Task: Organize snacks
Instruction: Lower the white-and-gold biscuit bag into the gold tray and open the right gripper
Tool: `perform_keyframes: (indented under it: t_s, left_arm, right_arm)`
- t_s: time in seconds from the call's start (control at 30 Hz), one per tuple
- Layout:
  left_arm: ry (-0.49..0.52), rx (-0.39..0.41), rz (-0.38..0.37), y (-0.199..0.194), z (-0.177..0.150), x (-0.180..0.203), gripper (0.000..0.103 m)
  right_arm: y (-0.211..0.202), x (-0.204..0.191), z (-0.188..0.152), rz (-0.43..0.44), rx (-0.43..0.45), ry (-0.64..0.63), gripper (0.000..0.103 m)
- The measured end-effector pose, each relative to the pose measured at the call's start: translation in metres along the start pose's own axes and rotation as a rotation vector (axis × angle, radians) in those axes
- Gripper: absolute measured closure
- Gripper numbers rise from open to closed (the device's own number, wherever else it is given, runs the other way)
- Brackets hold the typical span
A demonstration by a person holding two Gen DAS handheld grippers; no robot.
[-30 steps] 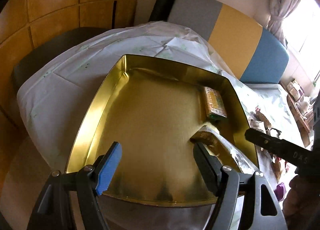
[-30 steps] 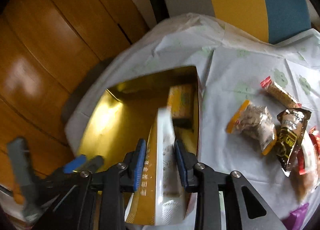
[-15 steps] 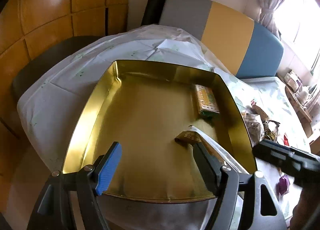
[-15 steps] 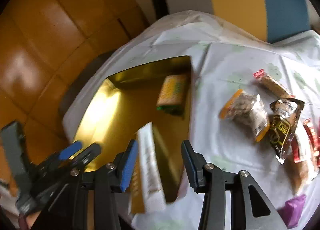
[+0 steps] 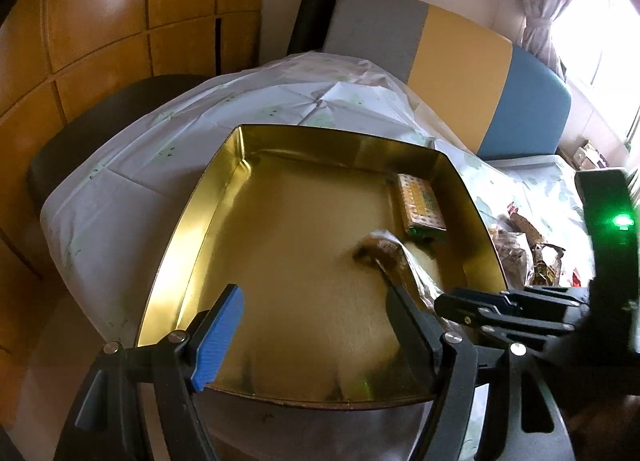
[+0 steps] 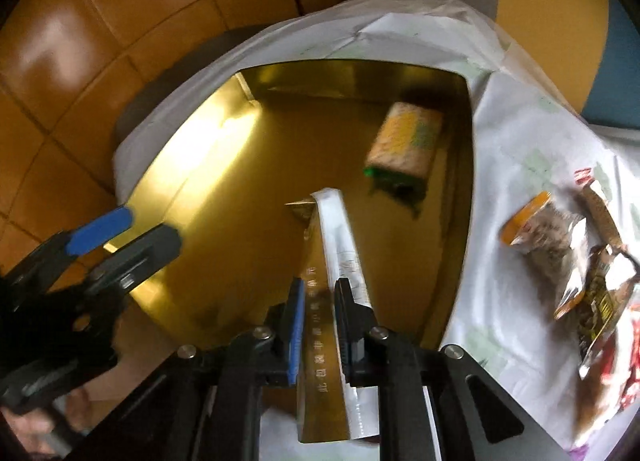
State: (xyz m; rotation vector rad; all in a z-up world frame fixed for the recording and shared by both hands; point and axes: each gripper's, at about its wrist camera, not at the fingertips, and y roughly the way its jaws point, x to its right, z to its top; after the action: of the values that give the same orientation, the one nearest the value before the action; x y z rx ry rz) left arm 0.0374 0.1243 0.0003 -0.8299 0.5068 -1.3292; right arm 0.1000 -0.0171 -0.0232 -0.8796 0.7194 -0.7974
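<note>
While the left gripper (image 5: 312, 325) hangs wide open with nothing between its fingers, over the near edge of the gold tin (image 5: 192, 217), the right gripper (image 6: 318, 325) has just been closing and now pinches a long white and gold packet (image 6: 340, 245). The pads press the packet's sides about halfway along it. Its far end points into the tin, low over the floor toward the right wall; whether that tip touches the floor I cannot tell. Its near end sticks out past the tin's near rim, toward the camera.

A yellow wafer pack (image 6: 404, 141) with a green end lies flat in the tin's far right corner, just beside the right wall and apart from the held packet.

The tin sits on a counter covered with a pale cloth (image 6: 516, 165). On the cloth to the right of the tin, outside it, lie more snacks: an orange-edged bag (image 6: 540, 229), a brown foil pouch (image 6: 600, 289) partly over it, and red wrappers (image 6: 628, 373) at the picture's edge, blurred.

Behind the counter stands a bench back (image 5: 460, 49) in grey, yellow and blue panels.
</note>
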Motion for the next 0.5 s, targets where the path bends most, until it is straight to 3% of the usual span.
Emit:
perform_keyframes:
  t_s: [0.1, 0.33, 0.5]
  left_arm:
    - [0.002, -0.006, -0.003, 0.001, -0.002, 0.002, 0.028]
    - [0.030, 0.009, 0.007, -0.002, -0.004, 0.008, 0.028]
    - [0.072, 0.031, 0.003, -0.008, -0.004, 0.019, 0.028]
  right_arm:
    - [0.009, 0.004, 0.003, -0.049, -0.018, -0.011, 0.088]
    - [0.005, 0.002, 0.000, -0.030, 0.019, 0.004, 0.087]
    - [-0.025, 0.003, -0.005, -0.011, 0.116, 0.010, 0.087]
